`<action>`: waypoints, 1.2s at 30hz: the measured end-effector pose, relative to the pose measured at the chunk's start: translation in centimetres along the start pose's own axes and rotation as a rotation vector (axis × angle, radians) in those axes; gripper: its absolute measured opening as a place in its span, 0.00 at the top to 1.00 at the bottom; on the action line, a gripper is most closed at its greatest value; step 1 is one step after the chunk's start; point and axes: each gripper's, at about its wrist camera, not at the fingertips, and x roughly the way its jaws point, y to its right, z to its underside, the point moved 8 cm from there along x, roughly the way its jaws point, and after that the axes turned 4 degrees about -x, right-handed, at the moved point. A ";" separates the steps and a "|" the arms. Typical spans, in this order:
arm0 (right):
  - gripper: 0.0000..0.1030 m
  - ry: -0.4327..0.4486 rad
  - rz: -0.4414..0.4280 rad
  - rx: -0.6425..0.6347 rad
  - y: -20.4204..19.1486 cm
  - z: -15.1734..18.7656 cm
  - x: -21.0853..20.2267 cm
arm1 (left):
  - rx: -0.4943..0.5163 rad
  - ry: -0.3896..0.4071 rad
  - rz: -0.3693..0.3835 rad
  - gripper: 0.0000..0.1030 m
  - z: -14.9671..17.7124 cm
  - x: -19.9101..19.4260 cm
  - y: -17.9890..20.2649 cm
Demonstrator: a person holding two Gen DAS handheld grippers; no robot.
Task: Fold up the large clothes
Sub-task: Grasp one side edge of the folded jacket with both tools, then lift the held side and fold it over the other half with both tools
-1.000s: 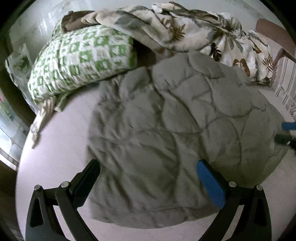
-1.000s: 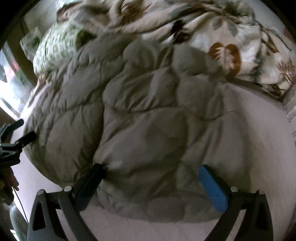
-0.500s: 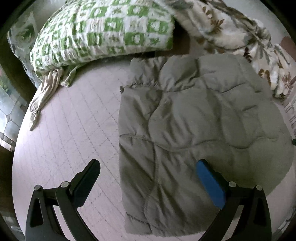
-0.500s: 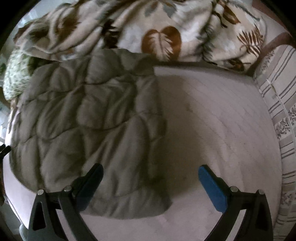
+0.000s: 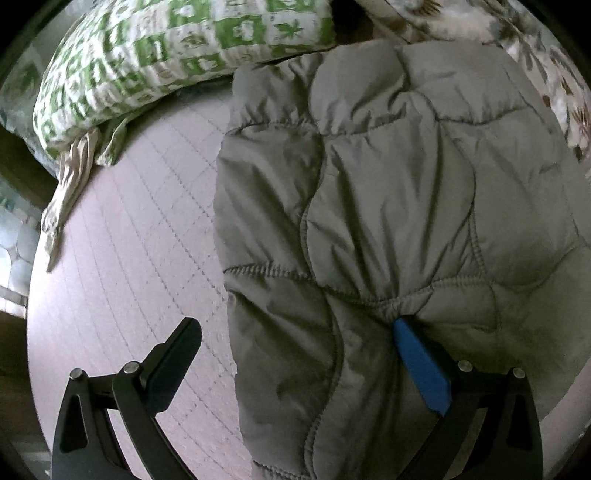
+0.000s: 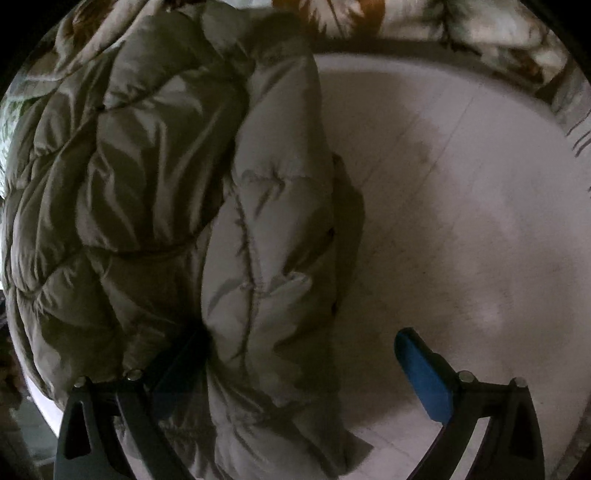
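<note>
I am holding both tools spread wide: my left gripper point(image 5: 295, 341) straddling the left edge of the quilted grey jacket point(image 5: 388, 221), my right gripper point(image 6: 301, 349) straddling its right edge, gripping nothing. The jacket is lying half-folded on the pale mattress point(image 5: 122, 258). Next I judge both must pinch these edges. Beyond, the green pillow point(image 5: 177, 55) is resting.

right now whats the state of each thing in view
jacket: folded, lying on the bed, puffy and creased
left gripper: open, straddling the jacket's left edge
right gripper: open, straddling the jacket's right edge
pillow: lying at the head of the bed
blanket: bunched up behind the jacket
bed: bare beside the jacket
</note>
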 end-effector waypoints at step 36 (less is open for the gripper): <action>0.67 0.157 -0.075 -0.071 -7.7 3.9 -5.0 | -0.142 -0.037 0.271 0.65 -2.0 1.8 1.1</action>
